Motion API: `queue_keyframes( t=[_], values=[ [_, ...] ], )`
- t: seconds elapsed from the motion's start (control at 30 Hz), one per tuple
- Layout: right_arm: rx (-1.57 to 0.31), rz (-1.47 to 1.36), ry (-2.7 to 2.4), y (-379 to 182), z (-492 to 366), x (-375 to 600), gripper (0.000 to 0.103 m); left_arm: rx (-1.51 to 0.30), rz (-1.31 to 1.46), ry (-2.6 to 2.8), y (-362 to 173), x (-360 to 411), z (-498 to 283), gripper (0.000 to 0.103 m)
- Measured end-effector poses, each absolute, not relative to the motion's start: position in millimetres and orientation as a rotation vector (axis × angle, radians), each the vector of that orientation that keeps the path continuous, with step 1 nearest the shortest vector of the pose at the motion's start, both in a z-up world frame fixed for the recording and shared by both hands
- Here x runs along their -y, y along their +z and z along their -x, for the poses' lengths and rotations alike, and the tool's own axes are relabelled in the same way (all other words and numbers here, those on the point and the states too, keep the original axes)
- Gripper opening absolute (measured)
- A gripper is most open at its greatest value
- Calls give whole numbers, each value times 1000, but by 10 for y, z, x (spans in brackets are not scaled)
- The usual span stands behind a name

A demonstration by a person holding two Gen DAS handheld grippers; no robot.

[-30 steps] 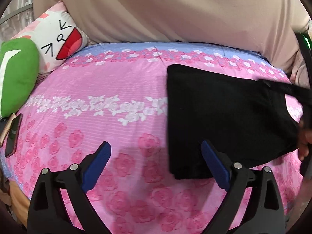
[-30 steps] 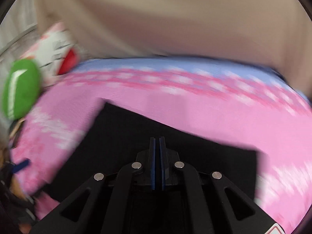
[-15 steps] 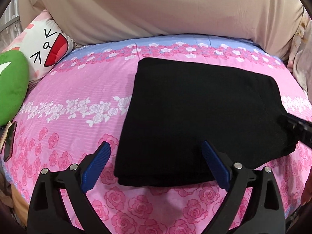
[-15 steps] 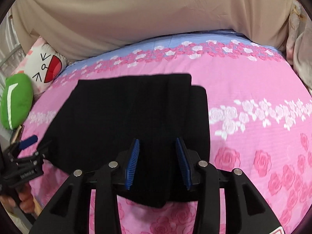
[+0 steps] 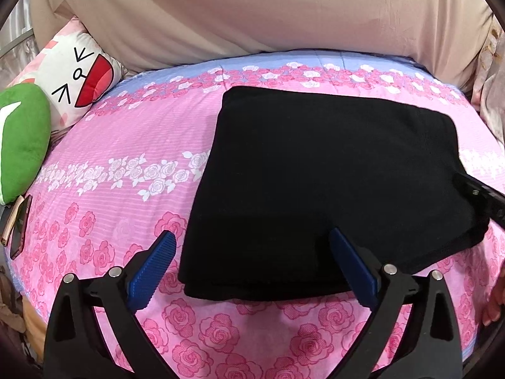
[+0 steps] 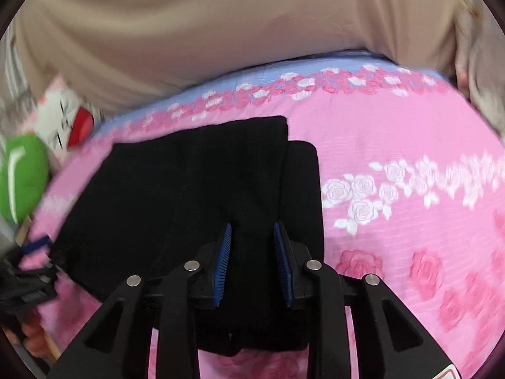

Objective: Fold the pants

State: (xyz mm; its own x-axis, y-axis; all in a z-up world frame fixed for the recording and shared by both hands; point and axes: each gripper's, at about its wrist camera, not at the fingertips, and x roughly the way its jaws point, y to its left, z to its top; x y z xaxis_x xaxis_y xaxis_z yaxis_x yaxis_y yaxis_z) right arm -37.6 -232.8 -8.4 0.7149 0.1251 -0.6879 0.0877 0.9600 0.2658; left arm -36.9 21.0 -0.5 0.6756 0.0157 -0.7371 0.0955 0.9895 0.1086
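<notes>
The bed point(image 5: 132, 145), covered in pink rose-print bedding, carries the black pants point(image 5: 328, 189), folded into a flat rectangle on its middle. A green cushion point(image 5: 22, 145) and a white cartoon-face pillow point(image 5: 79, 79) sit at its left edge. The left tongs point(image 5: 252, 268) stand wide apart at the pants' near edge, holding nothing. The right tongs point(image 6: 252, 263) stand partly apart over the pants' right end, gripping nothing.

pants point(image 5: 328, 186) | black, folded into a flat layered rectangle | lying on pink floral bedspread point(image 5: 132, 145)
</notes>
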Motion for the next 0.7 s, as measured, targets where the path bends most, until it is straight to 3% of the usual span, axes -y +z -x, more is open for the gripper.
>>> queue_keyframes(
  t=[0.17, 0.23, 0.27, 0.57, 0.7],
  values=[
    [-721, -291, -8, 212, 676, 2385, 30, -825, -66, -85, 101, -406, 481, 96],
    [-737, -318, -3, 241, 796, 2440, 58, -849, -7, -156, 127, -519, 510, 98],
    [-743, -337, 8, 233, 821, 2468, 62, -868, 24, -205, 116, -570, 510, 98],
    [-857, -528, 64, -183, 945, 2532, 70, -1018, 372, -369, -246, -1015, 286, 98],
    [-867, -613, 150, -281, 870, 2469, 85, -1007, 463, -449, -239, -1099, 227, 98]
  ],
)
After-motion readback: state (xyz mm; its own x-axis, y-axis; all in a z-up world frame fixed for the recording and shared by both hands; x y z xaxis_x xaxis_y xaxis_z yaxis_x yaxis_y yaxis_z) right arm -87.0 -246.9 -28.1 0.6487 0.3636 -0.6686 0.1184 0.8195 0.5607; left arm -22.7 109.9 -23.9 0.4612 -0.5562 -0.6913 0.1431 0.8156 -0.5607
